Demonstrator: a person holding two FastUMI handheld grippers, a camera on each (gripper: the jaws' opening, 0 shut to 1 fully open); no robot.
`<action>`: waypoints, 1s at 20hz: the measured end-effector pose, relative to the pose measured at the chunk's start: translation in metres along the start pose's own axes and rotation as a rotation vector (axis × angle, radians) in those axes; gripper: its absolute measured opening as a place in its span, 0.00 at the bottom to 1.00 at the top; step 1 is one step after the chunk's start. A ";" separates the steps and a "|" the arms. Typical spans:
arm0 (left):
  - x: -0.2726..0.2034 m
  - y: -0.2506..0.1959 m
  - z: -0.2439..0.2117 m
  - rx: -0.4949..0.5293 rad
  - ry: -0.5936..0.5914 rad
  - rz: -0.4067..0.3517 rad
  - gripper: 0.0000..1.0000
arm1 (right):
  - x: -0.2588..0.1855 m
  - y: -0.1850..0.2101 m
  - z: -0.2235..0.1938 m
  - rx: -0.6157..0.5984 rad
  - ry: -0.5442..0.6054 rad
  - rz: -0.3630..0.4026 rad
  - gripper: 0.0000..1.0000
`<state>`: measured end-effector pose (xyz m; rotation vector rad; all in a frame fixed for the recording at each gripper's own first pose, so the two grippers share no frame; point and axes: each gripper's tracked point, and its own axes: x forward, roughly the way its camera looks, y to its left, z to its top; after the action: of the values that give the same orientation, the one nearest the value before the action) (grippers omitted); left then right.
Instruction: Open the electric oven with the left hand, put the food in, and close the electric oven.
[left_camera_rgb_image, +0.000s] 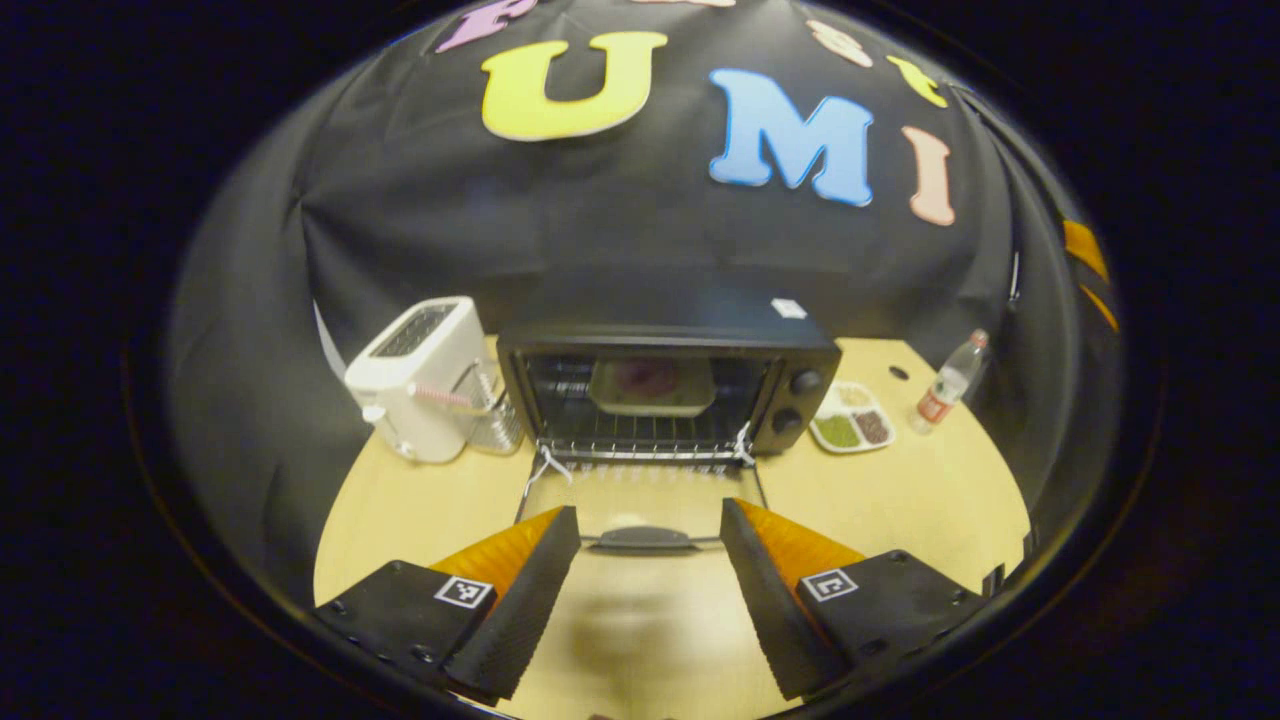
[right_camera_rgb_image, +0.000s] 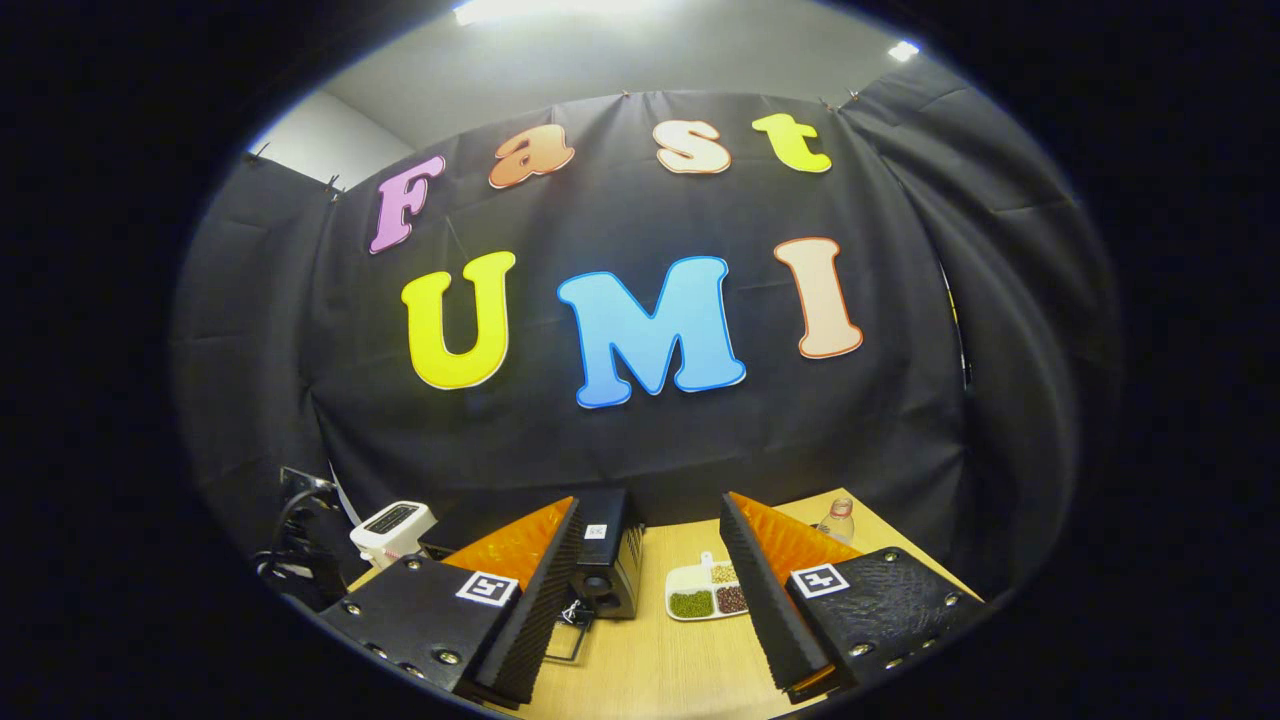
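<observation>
The black electric oven stands at the back of the wooden table with its glass door folded down flat toward me. Inside, on the wire rack, sits a pale dish of food with a dark reddish centre. My left gripper is open, its fingers on either side of the door's handle without touching it. My right gripper is open and empty, held higher and to the right of the oven.
A white toaster and a wire holder stand left of the oven. To the oven's right lie a divided tray of beans and a plastic bottle. In the right gripper view the tray and bottle appear too.
</observation>
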<state>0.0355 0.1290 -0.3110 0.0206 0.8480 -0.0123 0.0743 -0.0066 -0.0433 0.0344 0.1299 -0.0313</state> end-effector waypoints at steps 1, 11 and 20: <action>0.009 0.003 -0.012 -0.003 0.044 0.002 0.92 | 0.000 -0.004 -0.002 -0.006 0.004 -0.006 0.84; 0.082 0.009 -0.080 0.056 0.316 -0.024 1.00 | 0.007 -0.036 -0.024 0.005 0.090 -0.090 0.86; 0.118 0.009 -0.109 0.066 0.446 -0.049 0.92 | 0.015 -0.047 -0.022 -0.001 0.096 -0.138 0.86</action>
<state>0.0325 0.1406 -0.4713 0.0668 1.2939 -0.0844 0.0846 -0.0530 -0.0683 0.0255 0.2281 -0.1679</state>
